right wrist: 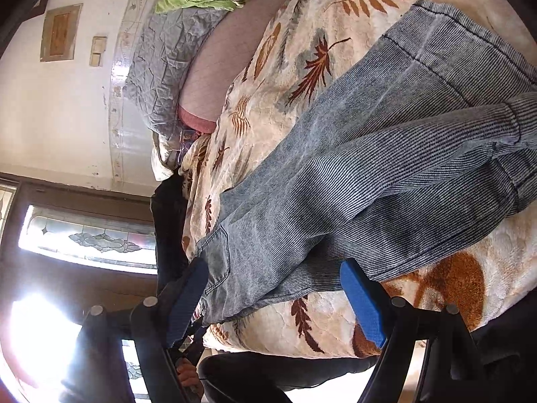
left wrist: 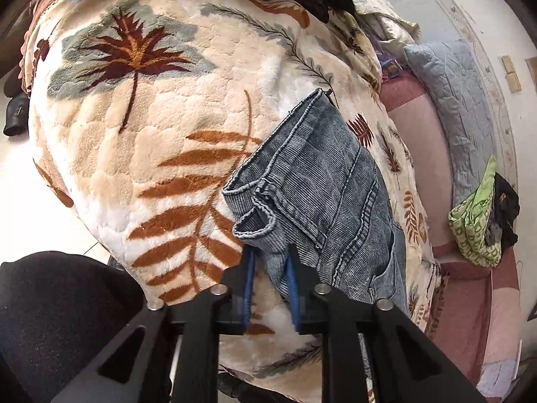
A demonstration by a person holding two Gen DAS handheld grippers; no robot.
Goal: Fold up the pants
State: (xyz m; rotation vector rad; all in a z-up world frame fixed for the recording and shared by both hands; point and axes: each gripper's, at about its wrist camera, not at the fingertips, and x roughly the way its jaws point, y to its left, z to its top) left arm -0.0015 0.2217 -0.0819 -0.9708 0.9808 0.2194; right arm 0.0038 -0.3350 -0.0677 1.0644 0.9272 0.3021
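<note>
Left wrist | pants (left wrist: 322, 181) pinched in left tongs (left wrist: 271, 278) | blanket (left wrist: 151, 134) beneath

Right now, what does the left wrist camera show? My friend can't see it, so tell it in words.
The left gripper has a fold of faded blue jeans between its blue pads, over a fluffy cream blanket with brown leaf prints. A grey-blue pillow and a green patterned cloth lie to the right.
</note>
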